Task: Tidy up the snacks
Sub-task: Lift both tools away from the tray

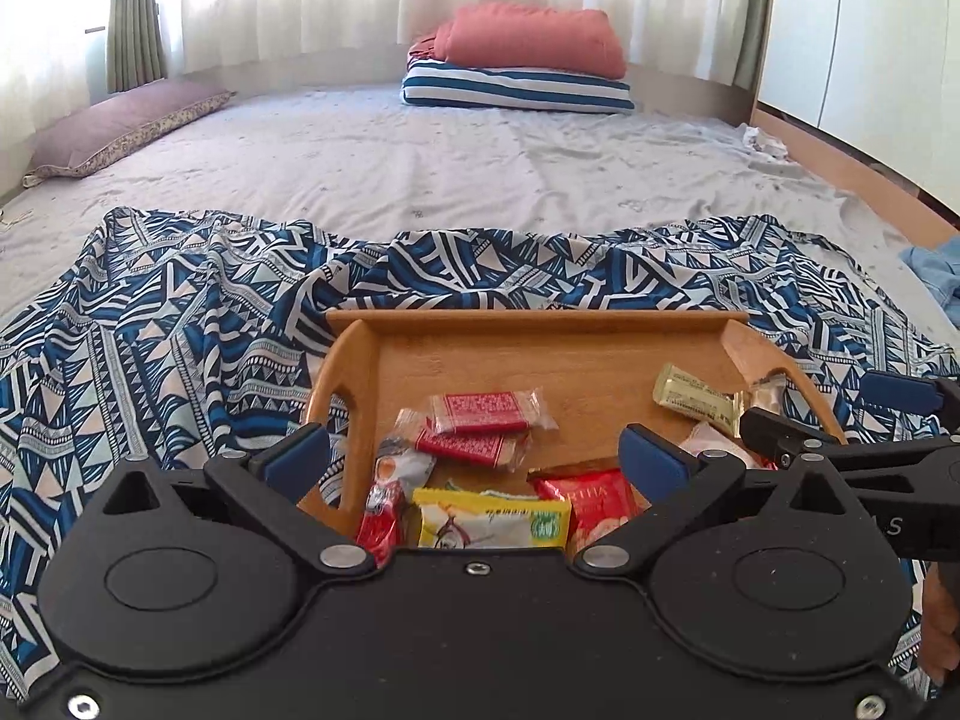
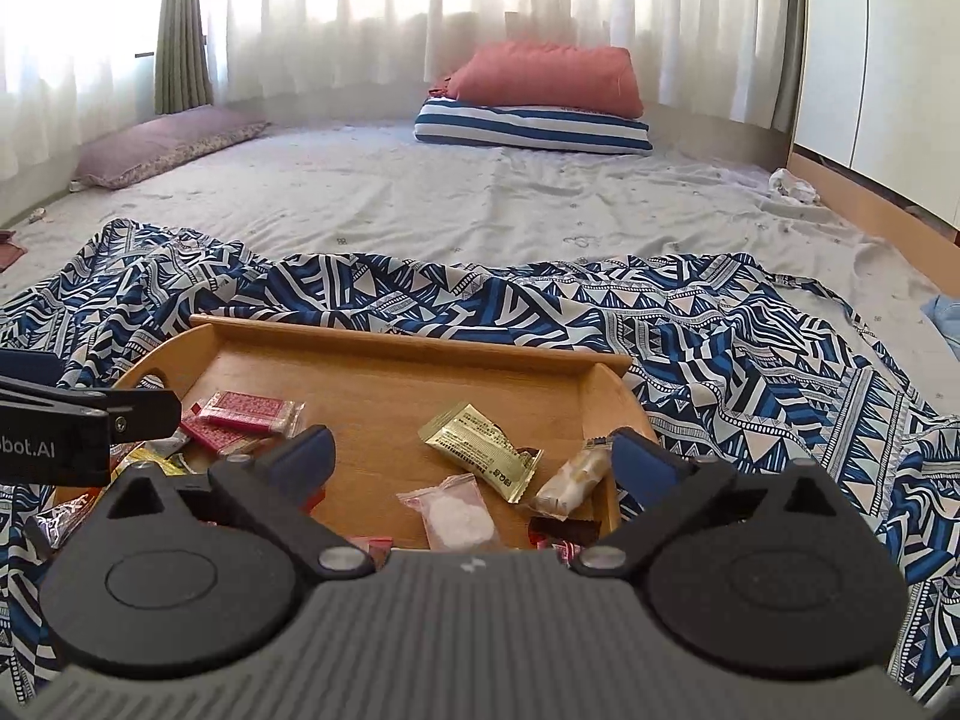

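Snacks lie loose in the wooden tray (image 2: 384,336), which sits on the patterned cloth (image 2: 750,360) over the bed. My left claw (image 1: 474,453) and right claw (image 2: 468,456) both hang above it, spread fully wide, holding nothing. At six o'clock the yellow packet (image 1: 489,519) and red bag (image 1: 585,501) overlap; I think a grasp there could lift two at once. The gold packet (image 2: 480,447) and white wafer pack (image 2: 459,516) are slippery film and may slide. The cloth is wrinkled and the bed (image 2: 480,204) soft, so a push could tip the tray. At twelve o'clock, far, stacked pillows (image 2: 540,102) and curtains (image 2: 336,12).
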Demonstrator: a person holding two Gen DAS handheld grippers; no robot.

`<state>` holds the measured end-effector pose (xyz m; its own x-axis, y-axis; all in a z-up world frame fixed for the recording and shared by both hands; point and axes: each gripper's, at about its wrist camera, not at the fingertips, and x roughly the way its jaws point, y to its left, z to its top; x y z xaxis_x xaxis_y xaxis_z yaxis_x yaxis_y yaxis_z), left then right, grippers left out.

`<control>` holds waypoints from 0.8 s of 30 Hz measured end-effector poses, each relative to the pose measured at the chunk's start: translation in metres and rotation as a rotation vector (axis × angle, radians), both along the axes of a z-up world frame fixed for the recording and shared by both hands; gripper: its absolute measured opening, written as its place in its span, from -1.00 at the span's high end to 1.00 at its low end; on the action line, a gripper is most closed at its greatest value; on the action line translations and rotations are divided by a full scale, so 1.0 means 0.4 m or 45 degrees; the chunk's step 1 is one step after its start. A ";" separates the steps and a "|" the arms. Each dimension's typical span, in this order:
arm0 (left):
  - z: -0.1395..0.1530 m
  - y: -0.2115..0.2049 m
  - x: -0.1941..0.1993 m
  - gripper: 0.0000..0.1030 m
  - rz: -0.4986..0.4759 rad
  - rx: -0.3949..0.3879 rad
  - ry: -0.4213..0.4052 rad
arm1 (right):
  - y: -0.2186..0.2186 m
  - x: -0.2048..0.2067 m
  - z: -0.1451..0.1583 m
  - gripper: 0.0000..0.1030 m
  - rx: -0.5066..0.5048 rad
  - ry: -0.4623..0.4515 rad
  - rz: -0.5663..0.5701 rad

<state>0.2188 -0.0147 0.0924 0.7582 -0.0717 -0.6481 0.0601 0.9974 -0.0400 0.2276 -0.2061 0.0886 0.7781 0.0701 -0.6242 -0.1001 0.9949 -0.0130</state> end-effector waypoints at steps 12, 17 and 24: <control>-0.010 0.032 -0.124 -0.99 0.041 0.003 -0.007 | 0.016 -0.110 0.011 -1.00 0.055 -0.004 0.044; -0.028 0.038 -0.174 -0.99 0.051 0.003 -0.006 | 0.009 -0.159 0.006 -1.00 0.093 -0.013 0.033; -0.067 0.022 -0.237 -0.99 0.039 0.048 -0.016 | -0.004 -0.217 -0.025 -1.00 0.110 -0.015 0.000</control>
